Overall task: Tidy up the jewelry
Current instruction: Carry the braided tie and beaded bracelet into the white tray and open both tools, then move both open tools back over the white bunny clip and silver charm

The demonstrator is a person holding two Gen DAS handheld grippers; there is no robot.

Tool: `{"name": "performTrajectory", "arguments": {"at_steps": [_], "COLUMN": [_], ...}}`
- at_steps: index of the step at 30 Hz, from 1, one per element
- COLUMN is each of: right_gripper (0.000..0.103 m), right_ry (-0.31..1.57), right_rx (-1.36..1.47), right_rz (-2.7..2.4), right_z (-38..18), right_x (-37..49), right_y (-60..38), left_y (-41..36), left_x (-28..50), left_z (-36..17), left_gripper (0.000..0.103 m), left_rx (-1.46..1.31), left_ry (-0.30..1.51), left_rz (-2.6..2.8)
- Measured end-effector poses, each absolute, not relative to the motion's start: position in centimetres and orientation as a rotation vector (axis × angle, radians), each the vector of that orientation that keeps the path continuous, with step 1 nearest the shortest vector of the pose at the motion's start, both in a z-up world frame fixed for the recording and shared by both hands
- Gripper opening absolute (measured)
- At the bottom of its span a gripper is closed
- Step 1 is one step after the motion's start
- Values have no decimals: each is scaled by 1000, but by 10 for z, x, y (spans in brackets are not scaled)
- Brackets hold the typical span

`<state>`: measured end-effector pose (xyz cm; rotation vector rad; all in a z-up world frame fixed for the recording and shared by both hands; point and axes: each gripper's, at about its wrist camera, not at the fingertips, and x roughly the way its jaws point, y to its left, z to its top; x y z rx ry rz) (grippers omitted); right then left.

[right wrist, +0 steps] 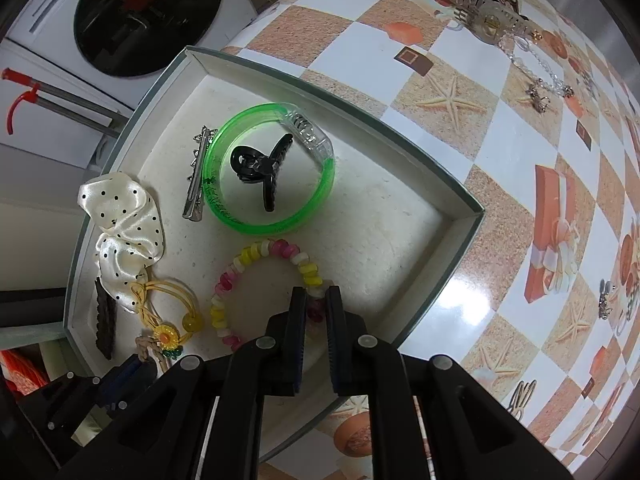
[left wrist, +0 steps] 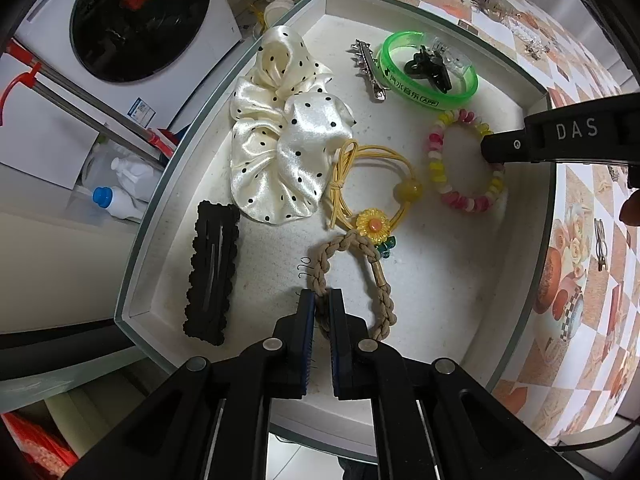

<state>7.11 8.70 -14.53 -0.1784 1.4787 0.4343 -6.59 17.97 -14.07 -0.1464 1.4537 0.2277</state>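
A white-lined tray [left wrist: 460, 300] [right wrist: 420, 216] holds the jewelry. My left gripper [left wrist: 322, 300] is shut on a tan braided hair tie [left wrist: 382, 296] lying in the tray. My right gripper [right wrist: 316, 300] is shut on a pink, yellow and white beaded bracelet [right wrist: 260, 252], also seen in the left wrist view [left wrist: 436, 160], where the right gripper's fingers [left wrist: 504, 146] reach in from the right. Also in the tray: a green bangle [left wrist: 460, 96] [right wrist: 316, 200] around a black claw clip [right wrist: 256, 168], a cream polka-dot scrunchie [left wrist: 280, 132], a yellow sunflower tie [left wrist: 372, 224], a black snap clip [left wrist: 212, 272].
A silver barrette [left wrist: 370, 68] [right wrist: 196, 176] lies by the bangle. On the checkered tablecloth [right wrist: 460, 92] lie a large claw clip [right wrist: 488, 16], a chain [right wrist: 540, 76] and small pieces [right wrist: 608, 300]. The table edge and a washing machine [left wrist: 140, 20] are to the left.
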Motion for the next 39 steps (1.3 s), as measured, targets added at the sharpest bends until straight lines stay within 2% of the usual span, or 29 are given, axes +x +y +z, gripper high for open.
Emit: {"name": "performTrajectory", "arguments": {"at_steps": [2,3,5,10,15,16,17,18,24,28,29,30,31,39], "right_gripper": [20,28,38,43,53,54,55,57,67,69,72,81,83,83], "right_ry": [1482,1479,1473,1451,1416,1409,1405,1402,1390,1390,1391,1391,1388,1357], "right_rx": [-168,-172,-174,-143,-104,-94,-86,-78,-24,20,28,39,53,107], "right_rz": [442,440,437,454,468,470,472,472,469,450,447,443,435,358], "right_z": [-145,-144,-143,-127,-106,-101,-99,-95,-81,-72,-72,-70,-68,-56], "right_x": [71,71,71,72,73,72,72,72,63,57,56,55,52,28], "right_y": [89,89,89,84,78,76,73,70,53,36,35,32,25,-21], "left_y": [180,179,178,177,178,178,178,176,170,161,159,158,155,133], "left_x": [-64,-64,-63,-64,-64,-64,-64,-65,-64,-64,-64,-63,-63,-45], "left_z": [-141,-141,-140,-134,-127,-126,-124,-119,-108,-100,-98,-95,-94,-69], "left_gripper": [12,12,12,12,13,36,97,103,103,103,103,103,103,103], "left_rx": [-142,-140,-145,-150,-143,-144,-144,-138,-106,-71,-63,-57,-51,23], "left_ry": [1457,1459,1462,1461,1462,1461,1460,1450,1408,1397,1395,1394,1393,1383], "left_rz": [231,231,233,231,227,228,234,259,267,250,246,242,235,170]}}
